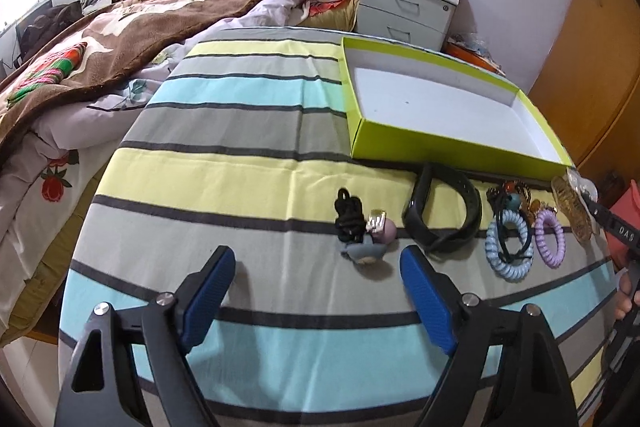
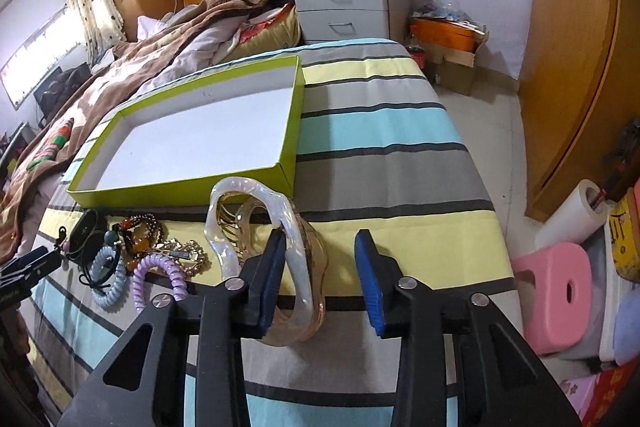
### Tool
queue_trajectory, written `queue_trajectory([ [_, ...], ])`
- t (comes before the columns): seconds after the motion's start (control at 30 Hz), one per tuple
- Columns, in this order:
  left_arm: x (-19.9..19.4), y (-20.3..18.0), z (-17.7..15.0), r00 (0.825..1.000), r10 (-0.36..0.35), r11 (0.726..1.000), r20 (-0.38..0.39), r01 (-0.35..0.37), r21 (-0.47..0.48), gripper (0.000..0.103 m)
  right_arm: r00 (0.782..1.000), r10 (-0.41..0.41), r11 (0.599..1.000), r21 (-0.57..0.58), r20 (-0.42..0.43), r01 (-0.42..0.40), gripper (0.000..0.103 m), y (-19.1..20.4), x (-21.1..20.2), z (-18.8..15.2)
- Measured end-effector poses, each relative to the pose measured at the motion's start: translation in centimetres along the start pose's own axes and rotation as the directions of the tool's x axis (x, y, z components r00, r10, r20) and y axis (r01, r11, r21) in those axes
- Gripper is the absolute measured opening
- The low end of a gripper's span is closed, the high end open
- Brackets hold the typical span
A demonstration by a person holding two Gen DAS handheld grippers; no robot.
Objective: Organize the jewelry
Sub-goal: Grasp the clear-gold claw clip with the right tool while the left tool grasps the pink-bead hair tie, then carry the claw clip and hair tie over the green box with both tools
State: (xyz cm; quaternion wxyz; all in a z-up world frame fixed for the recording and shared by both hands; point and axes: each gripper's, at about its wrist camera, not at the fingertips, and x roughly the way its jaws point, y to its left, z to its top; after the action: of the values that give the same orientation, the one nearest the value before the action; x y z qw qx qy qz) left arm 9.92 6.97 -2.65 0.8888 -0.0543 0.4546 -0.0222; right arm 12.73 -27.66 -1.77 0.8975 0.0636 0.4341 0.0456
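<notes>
Two open tools (image 1: 318, 267) (image 2: 320, 259); two coil ties (image 1: 510, 247) (image 1: 549, 239); one box (image 1: 440, 143).

From my left camera, the right gripper (image 1: 600, 211) is cut off by the frame edge, so I can't tell how its jaws stand. My right camera's left finger (image 2: 268, 267) hides part of the clip (image 2: 256, 215). The beads (image 2: 140, 227) tangle together, too small for me to separate. The left gripper (image 2: 28, 267) is cropped there.
</notes>
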Motion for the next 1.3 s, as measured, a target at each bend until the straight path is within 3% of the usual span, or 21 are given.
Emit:
queue_trajectory([
  [0.07, 0.3, -0.1, 0.3, 1.000, -0.002, 1.000, 0.003, 0.002, 0.003, 0.086, 1.000, 0.004, 1.000, -0.011, 0.000, -0.004, 0.025, 0.3, -0.1, 0.0],
  [0.23, 0.4, -0.6, 1.1, 1.000, -0.015, 1.000, 0.026, 0.015, 0.005, 0.081, 1.000, -0.010, 1.000, -0.023, 0.001, 0.010, 0.024, 1.0, -0.1, 0.1],
  [0.37, 1.4, -1.0, 1.4, 1.000, 0.026, 0.999, 0.000, -0.026, 0.020, 0.076, 1.000, -0.013, 1.000, -0.020, 0.004, 0.013, 0.024, 1.0, -0.2, 0.0],
  [0.6, 1.7, -1.7, 1.1, 0.996, 0.090, 0.994, 0.026, -0.092, 0.055, 0.071, 1.000, -0.019, 1.000, -0.015, 0.006, 0.019, 0.024, 0.7, -0.1, 0.1],
  [0.7, 1.6, -1.5, 1.1, 0.995, 0.099, 0.994, 0.029, -0.101, 0.044, 0.066, 1.000, -0.021, 1.000, -0.013, 0.008, 0.021, 0.024, 0.6, -0.1, 0.1],
  [0.93, 1.3, -1.3, 1.2, 0.995, 0.092, 0.995, 0.037, -0.093, 0.038, 0.040, 1.000, -0.025, 1.000, -0.017, 0.014, 0.025, 0.017, 0.7, -0.3, -0.1],
  [1.3, 0.1, -1.2, 1.2, 0.995, 0.067, 0.997, 0.073, -0.070, 0.035, 0.025, 0.999, -0.037, 0.999, -0.004, 0.034, 0.037, 0.013, 0.9, -1.2, -0.8],
])
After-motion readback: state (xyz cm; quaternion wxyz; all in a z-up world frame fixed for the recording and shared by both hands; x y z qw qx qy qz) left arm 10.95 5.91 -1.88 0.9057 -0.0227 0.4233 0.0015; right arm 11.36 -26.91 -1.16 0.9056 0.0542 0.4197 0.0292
